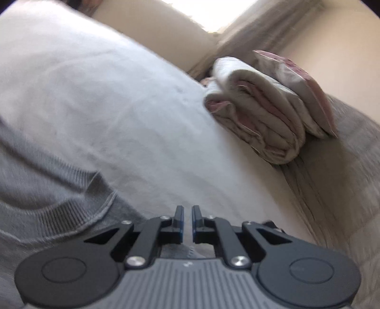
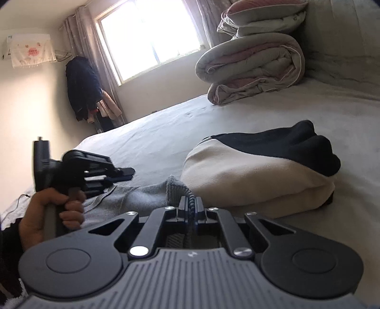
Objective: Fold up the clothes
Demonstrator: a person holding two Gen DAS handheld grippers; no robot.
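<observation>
A grey knit sweater (image 1: 47, 190) with a ribbed edge lies on the white bed sheet (image 1: 106, 95) at the lower left of the left wrist view. My left gripper (image 1: 187, 221) hovers just past it, its fingers drawn to a narrow slit with nothing between them. In the right wrist view my right gripper (image 2: 191, 206) is shut on a ribbed edge of the grey sweater (image 2: 133, 197), lifting that bit of fabric. The left gripper (image 2: 128, 171) shows there too, held by a hand (image 2: 49, 209) above the sweater's left part.
A folded cream and black garment (image 2: 256, 171) lies on the bed right of the sweater. A folded quilt (image 2: 251, 69) with a pillow (image 2: 261, 14) on top sits at the bed's far end. A dark coat (image 2: 82, 88) hangs by the window (image 2: 147, 38).
</observation>
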